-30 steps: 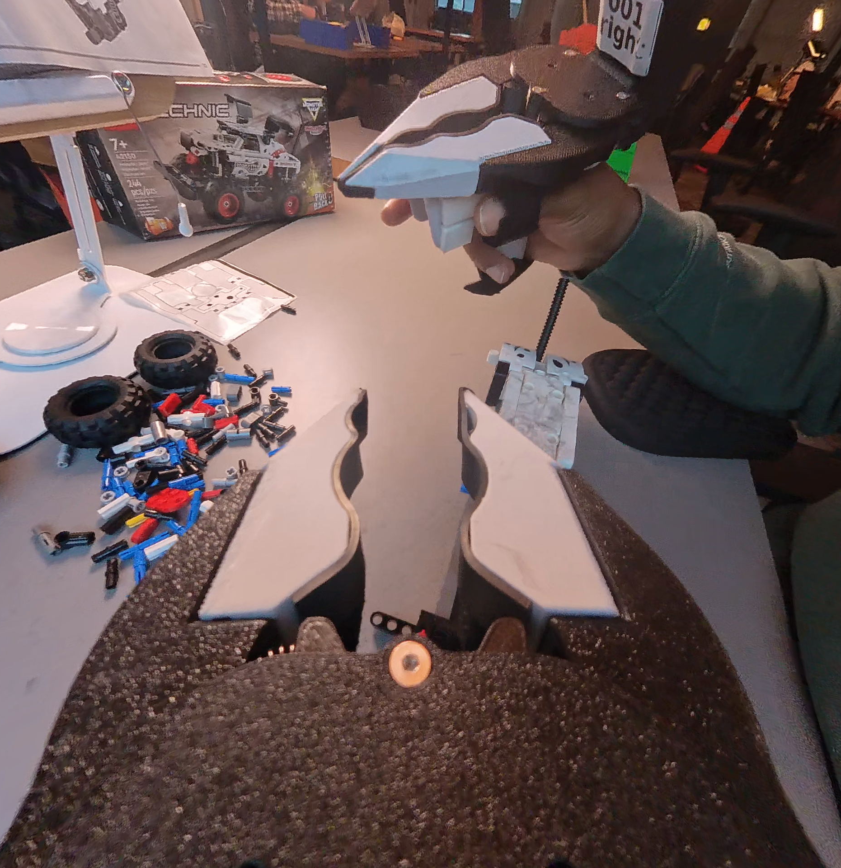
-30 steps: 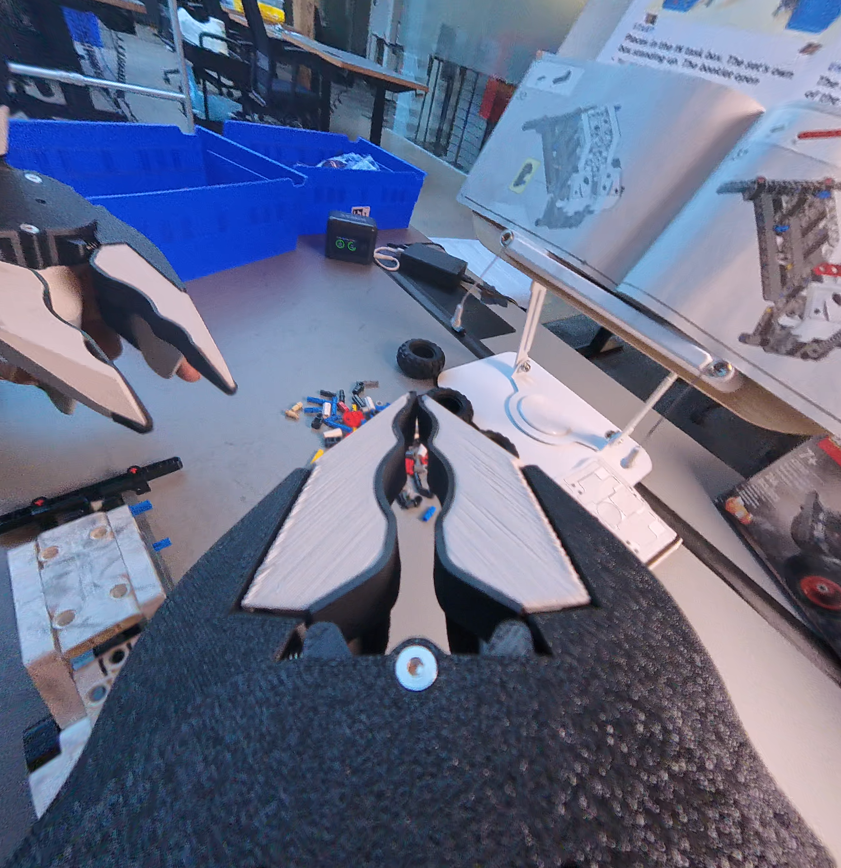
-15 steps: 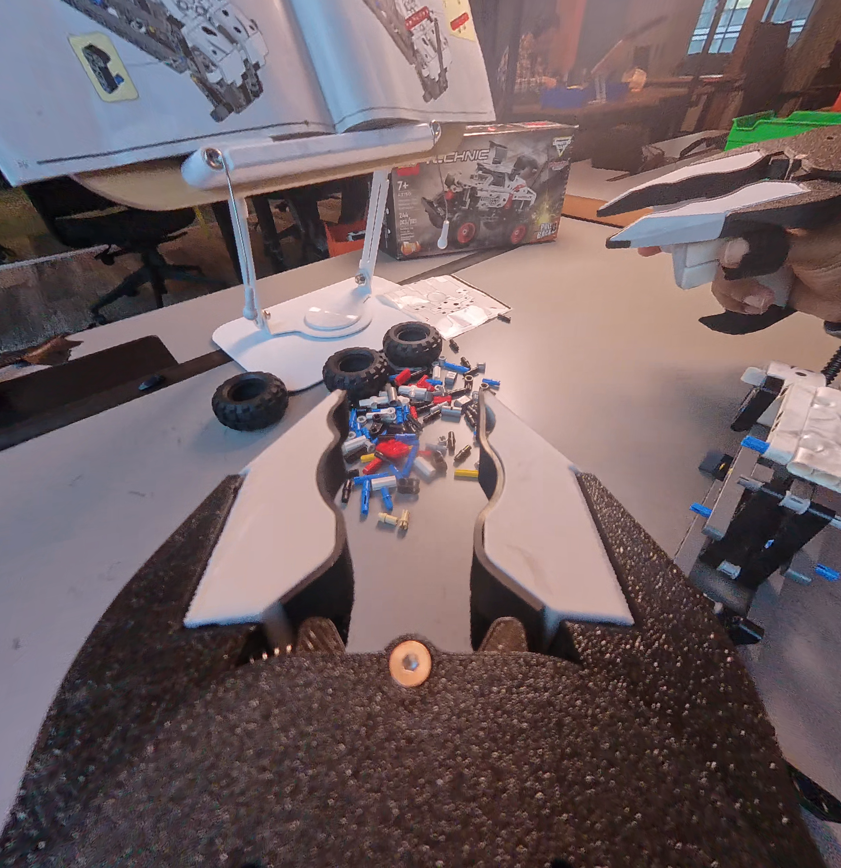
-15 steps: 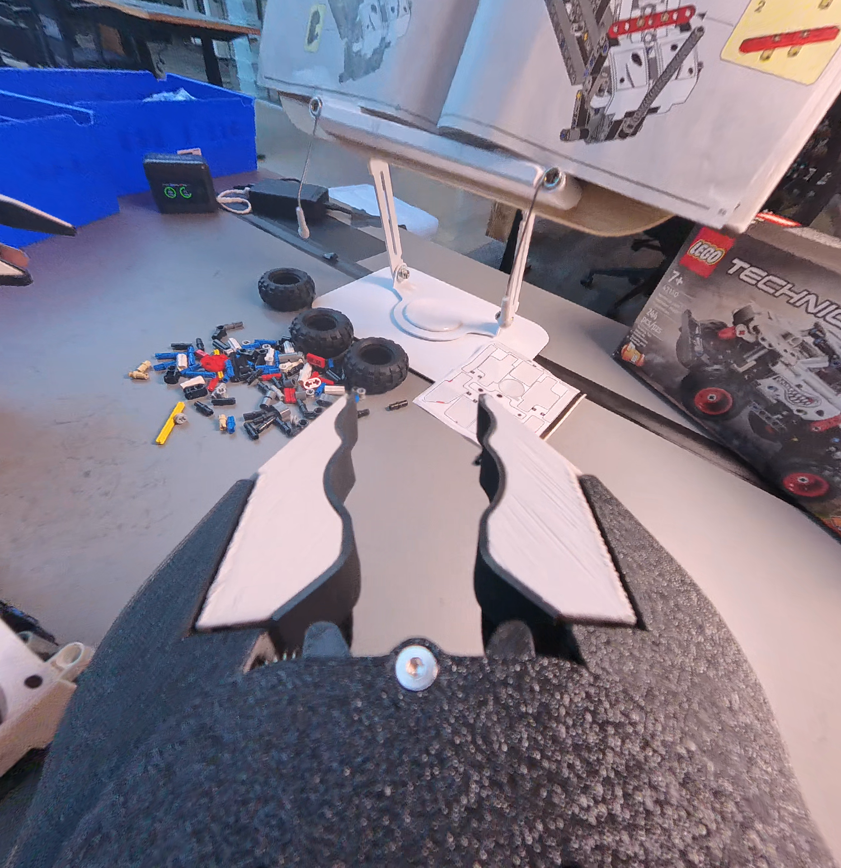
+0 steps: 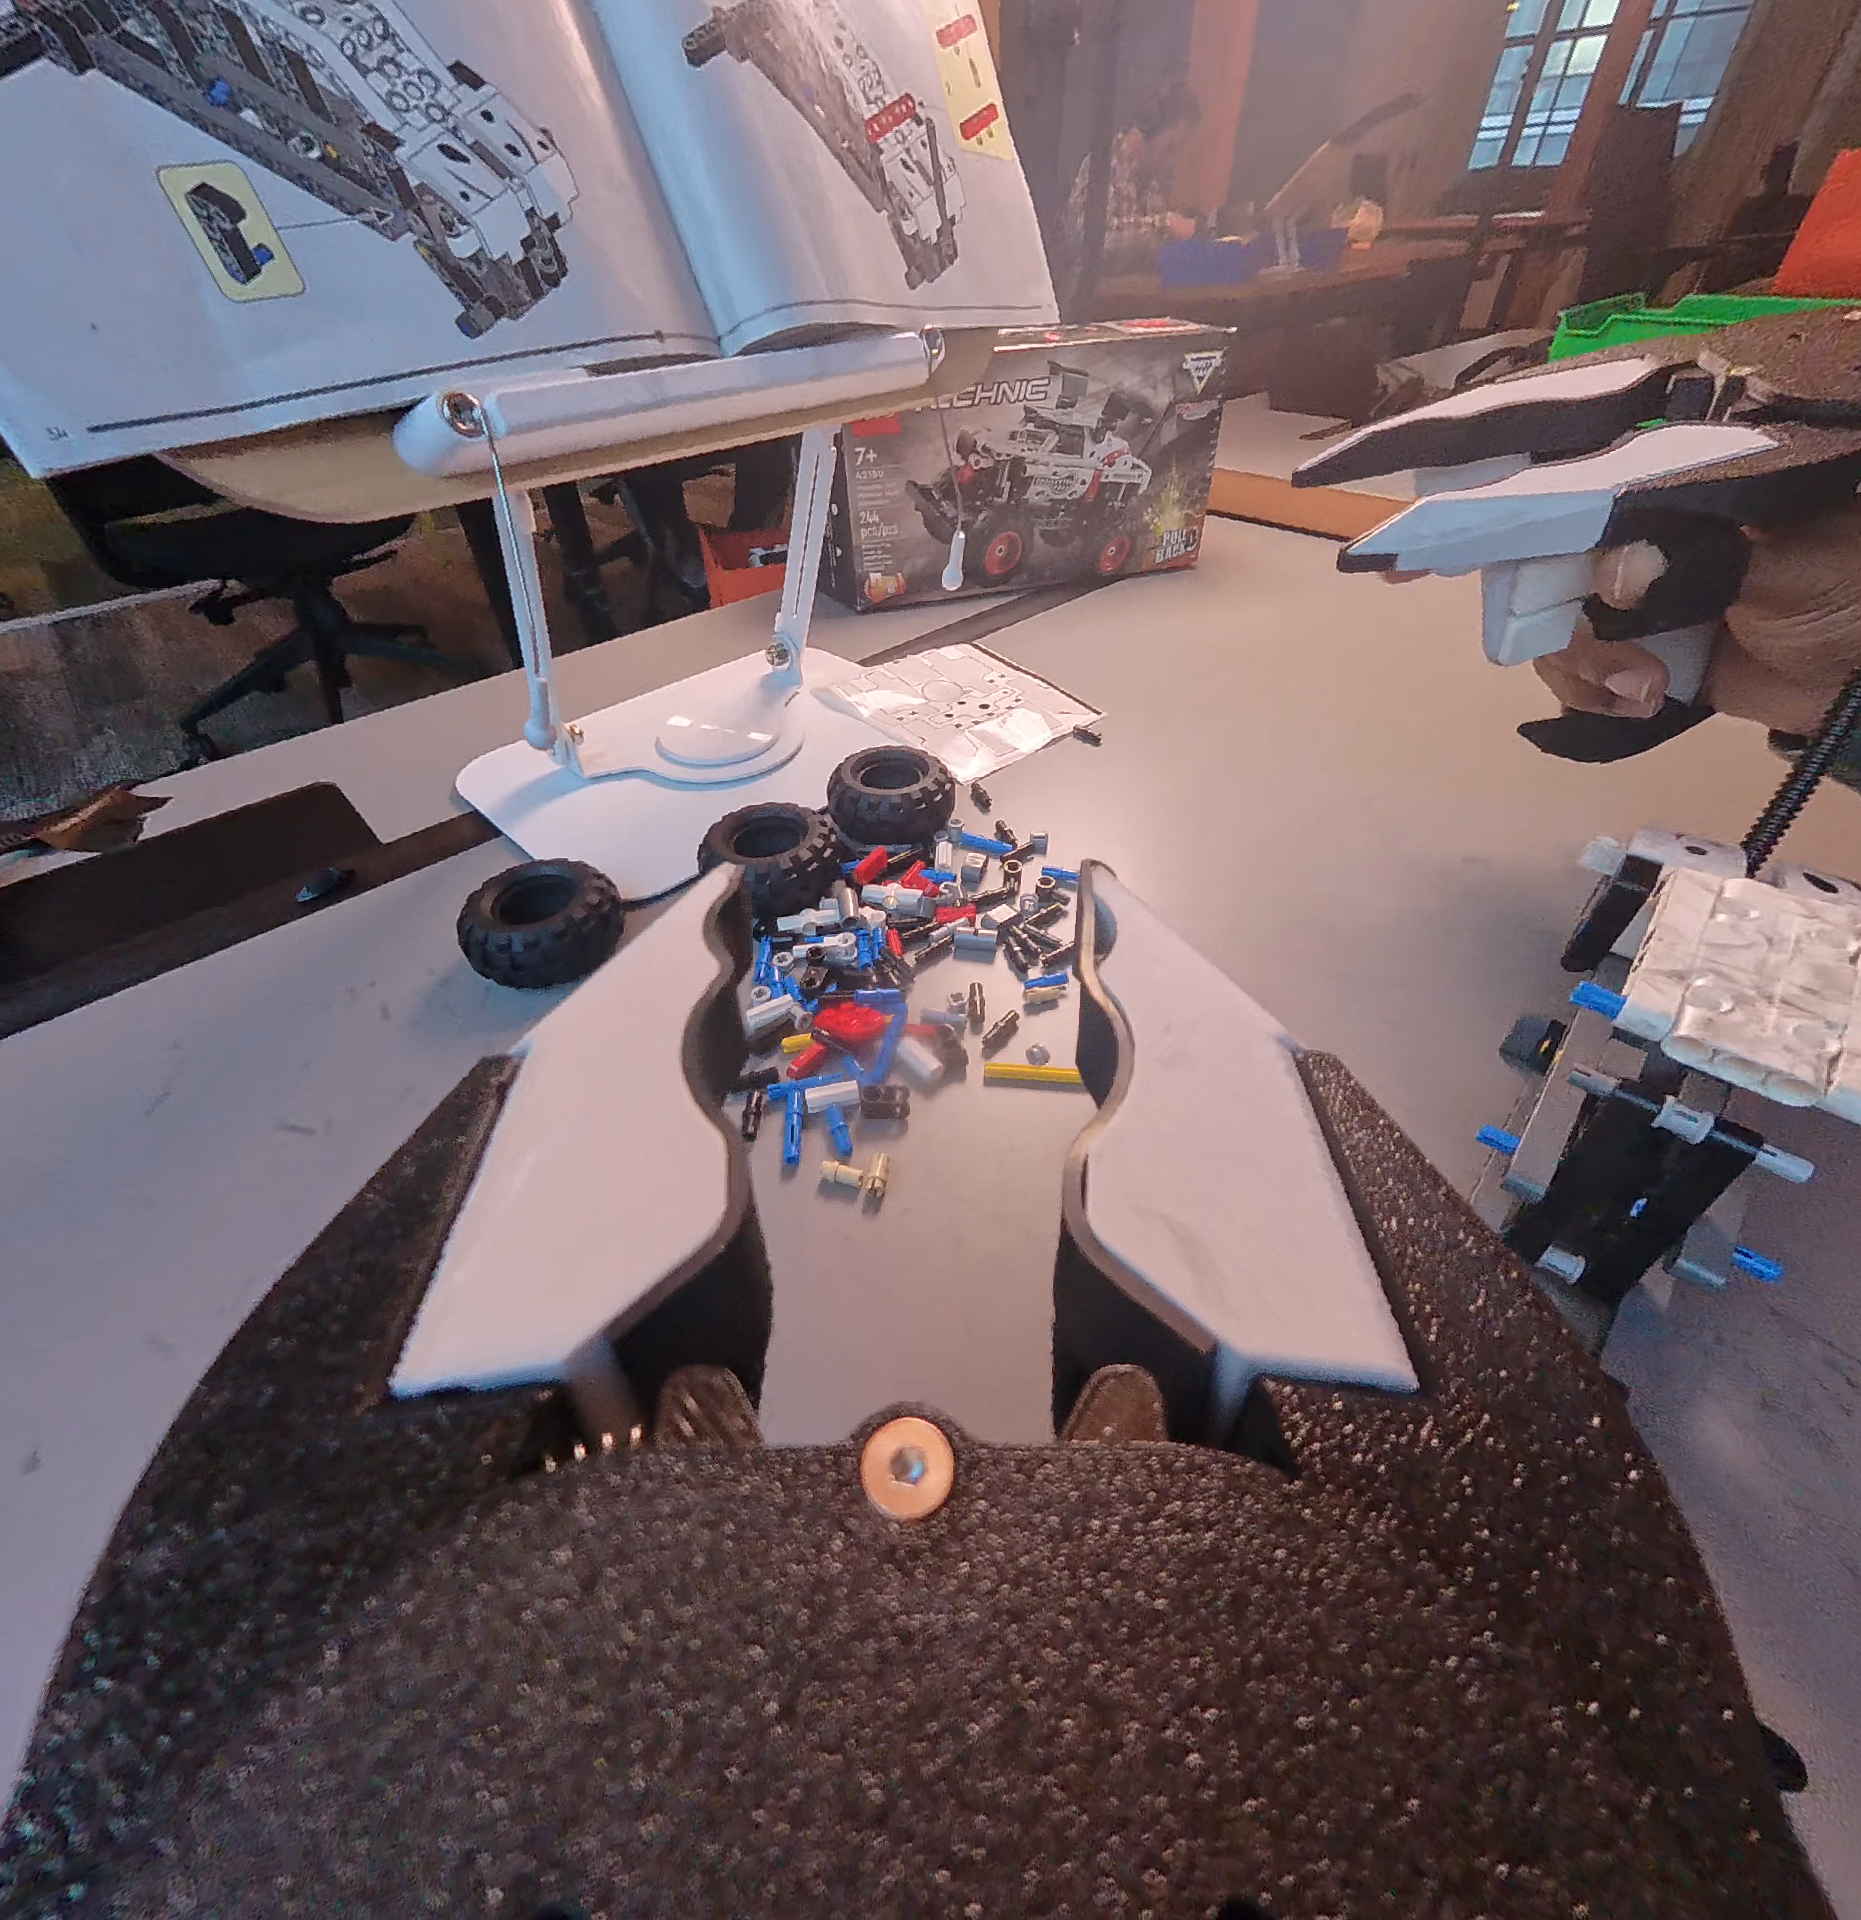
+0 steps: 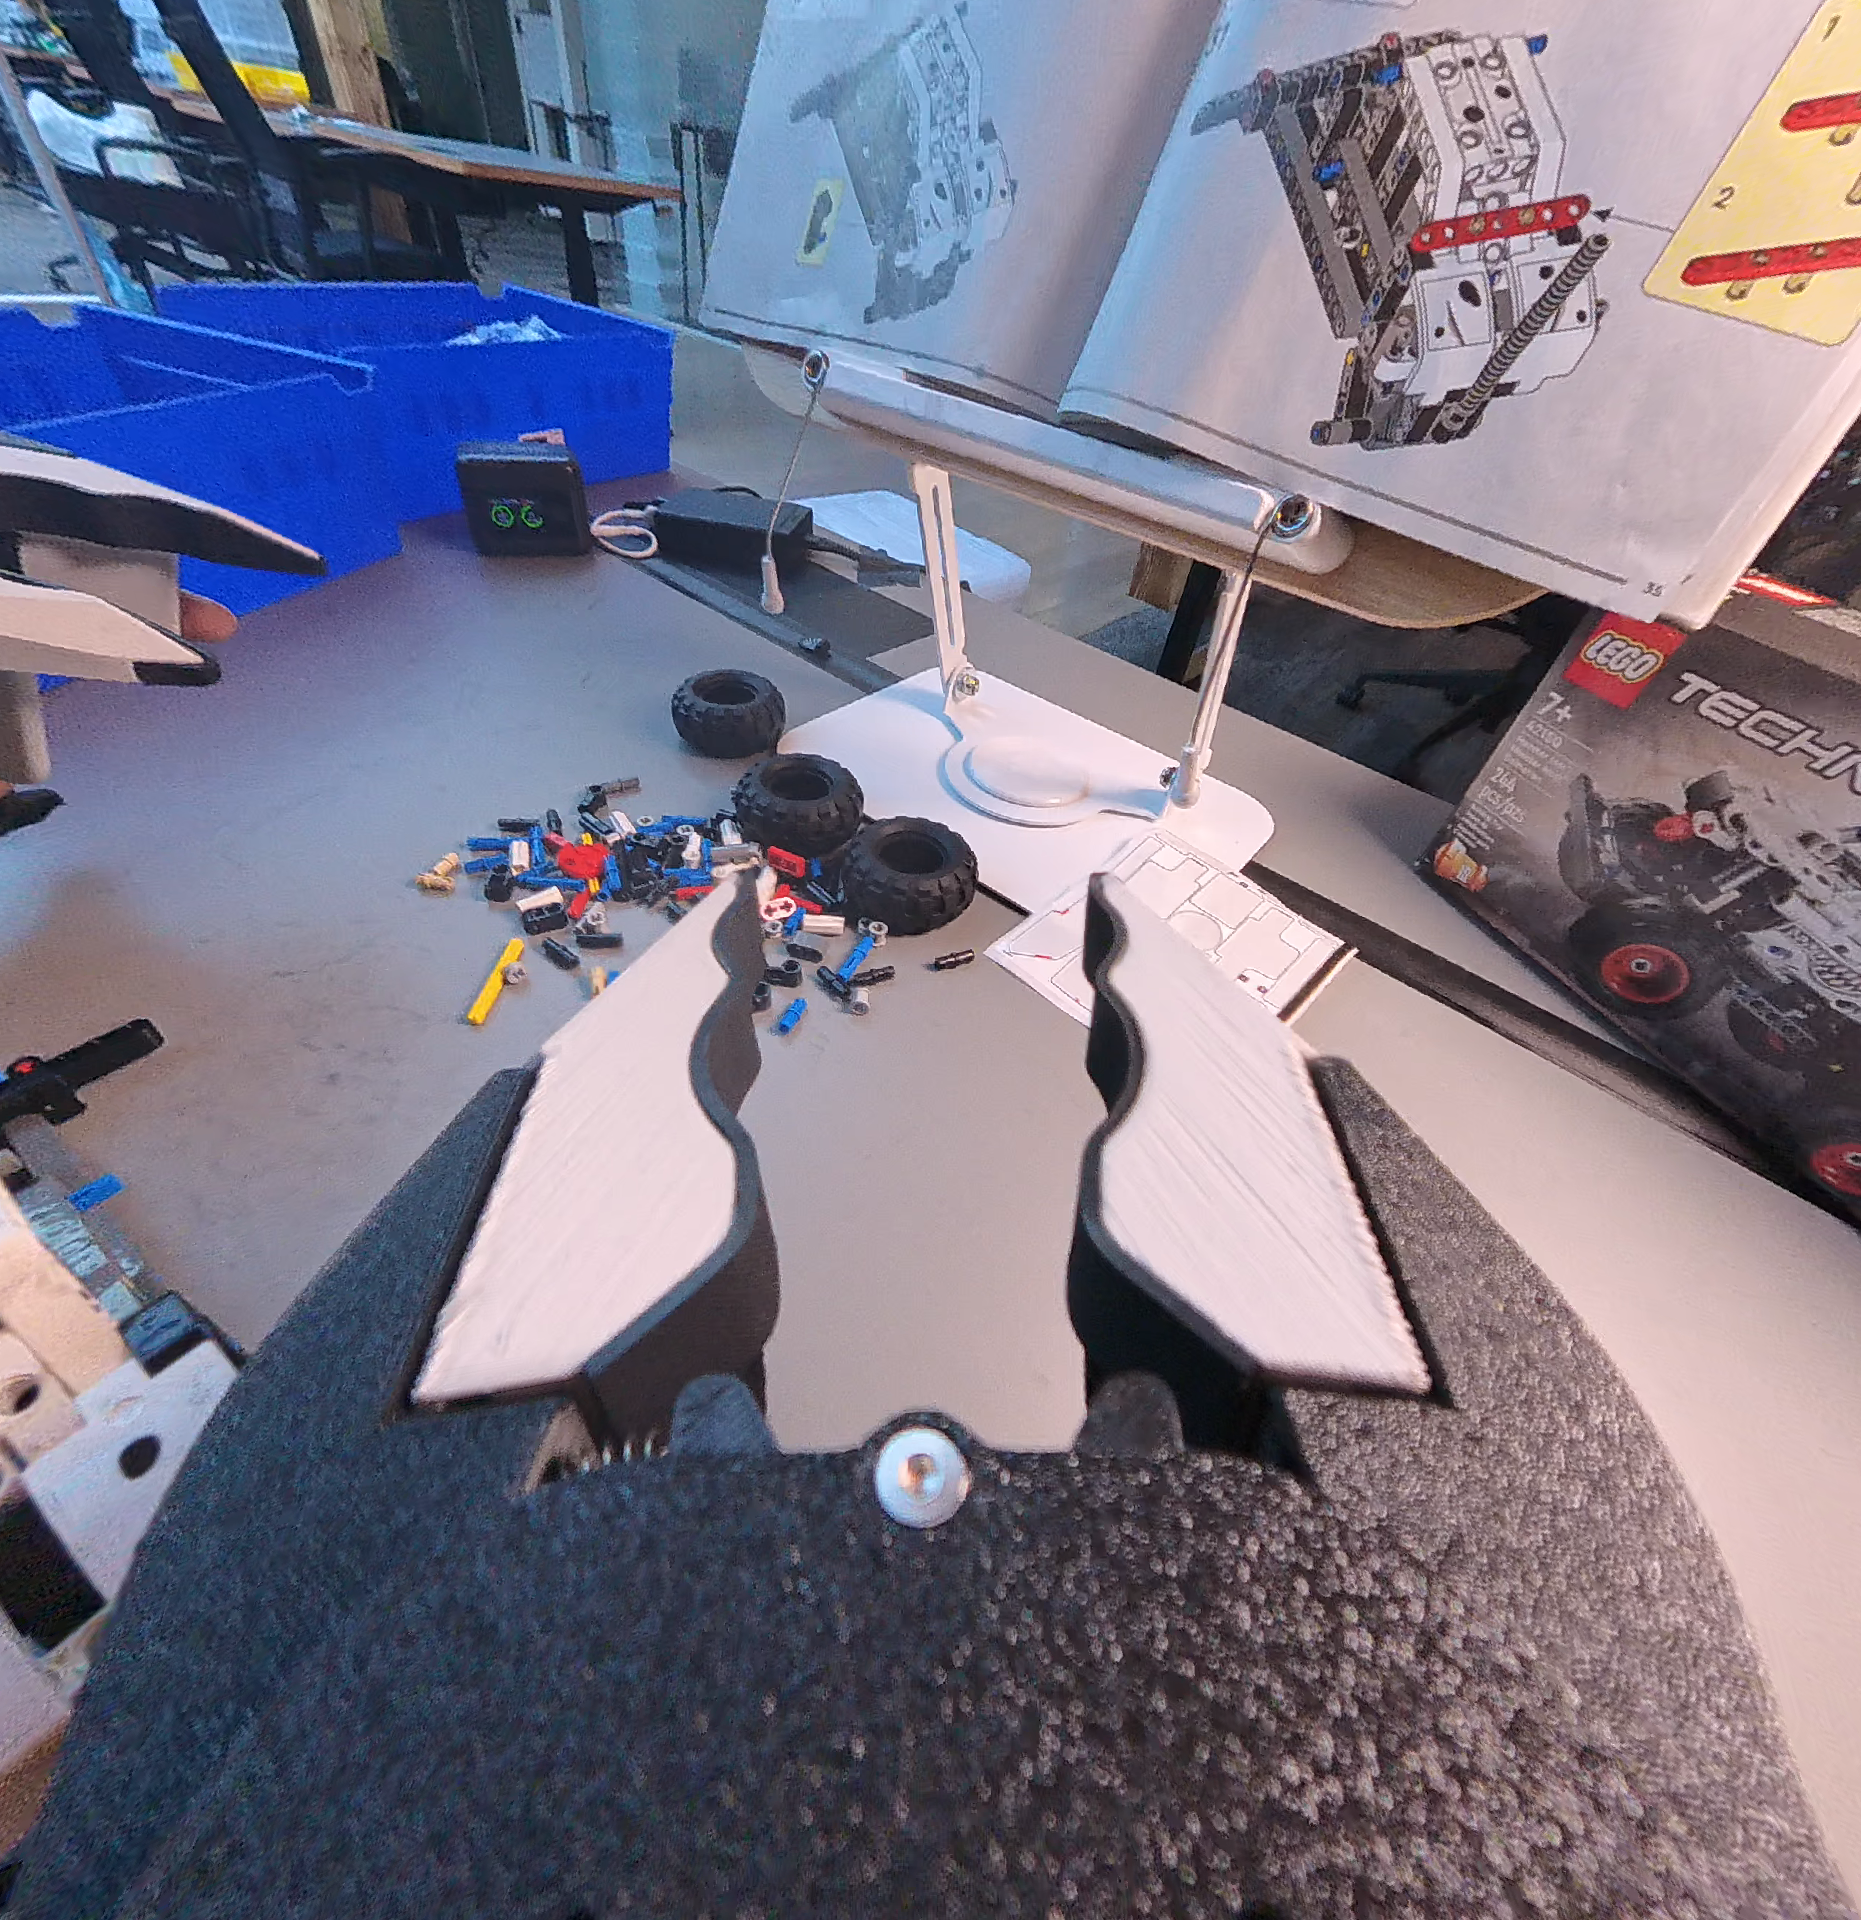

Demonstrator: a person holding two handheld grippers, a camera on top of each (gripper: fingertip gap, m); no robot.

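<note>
Grey table (image 5: 1269,748): both empty grippers' fingers apart over small parts (image 5: 884,987).

The open white instruction booklet (image 5: 469,197) on its white stand runs off the top and left edges of the left wrist view, and off the top and right in the right wrist view. The grey printed toy-truck box (image 6: 1684,862) is cut by the right edge there. The partly built white and black brick chassis (image 6: 32,1392) is clipped at the lower left. In the heap of small coloured plastic pins (image 5: 884,997), single pieces are too small to identify. The left gripper's left finger (image 5: 593,1122) hides part of one black rubber tyre (image 5: 770,852).
</note>
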